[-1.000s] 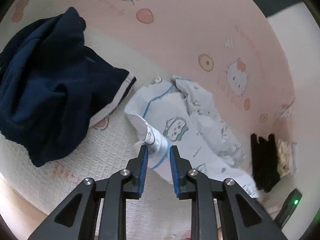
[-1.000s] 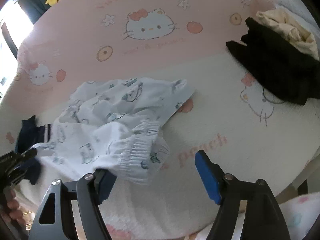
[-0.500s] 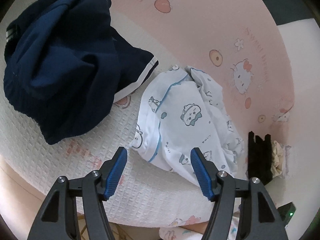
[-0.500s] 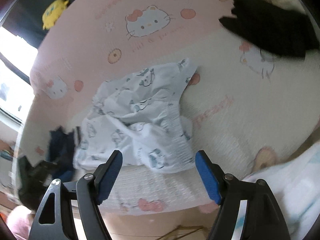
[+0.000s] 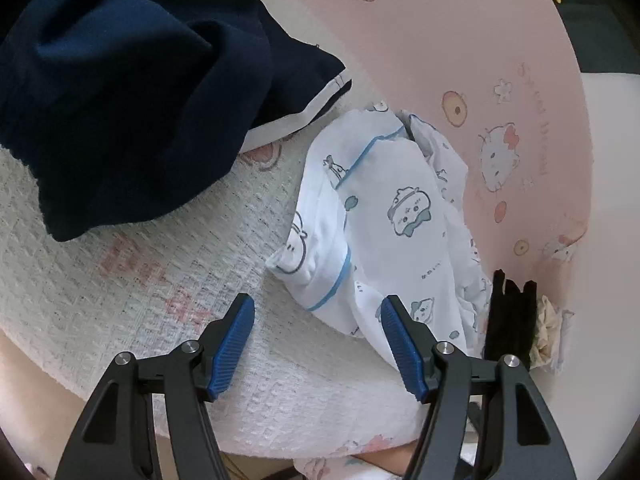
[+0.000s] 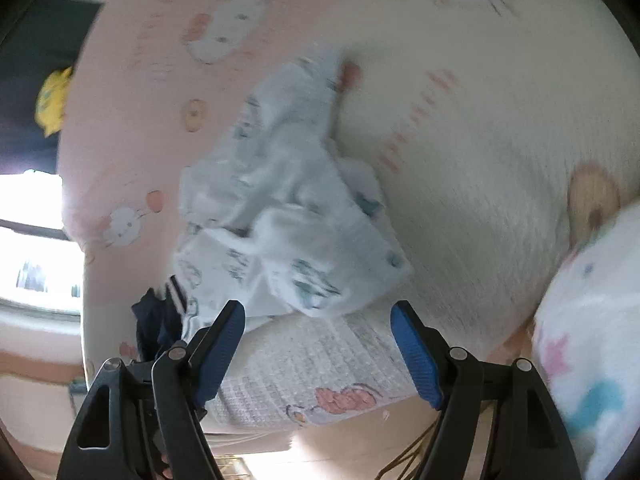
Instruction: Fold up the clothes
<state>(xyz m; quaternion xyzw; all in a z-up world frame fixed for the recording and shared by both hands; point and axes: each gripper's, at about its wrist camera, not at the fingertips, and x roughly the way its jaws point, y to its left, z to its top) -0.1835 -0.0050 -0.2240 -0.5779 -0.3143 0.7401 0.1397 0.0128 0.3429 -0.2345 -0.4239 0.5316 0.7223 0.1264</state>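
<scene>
A crumpled white garment with cartoon prints and blue trim [image 5: 384, 224] lies on the pink and cream cartoon-print bed cover [image 5: 180, 280]. My left gripper [image 5: 318, 338] hovers open just short of its near hem, nothing between the blue pads. In the blurred right wrist view the same white garment [image 6: 288, 220] lies bunched ahead of my right gripper [image 6: 318, 344], which stands wide open over the bed's front edge and holds nothing.
A big navy garment with a white stripe [image 5: 132, 92] is heaped at the left, its edge [image 6: 160, 316] also showing in the right wrist view. A black garment [image 5: 508, 316] and a cream one [image 5: 548, 328] lie at the right. A yellow plush toy [image 6: 52, 100] sits behind the bed.
My left gripper let go of the white garment's hem and opened; the garment dropped flat on the bed. Both grippers sank toward the bed's front edge, and the right one rolled.
</scene>
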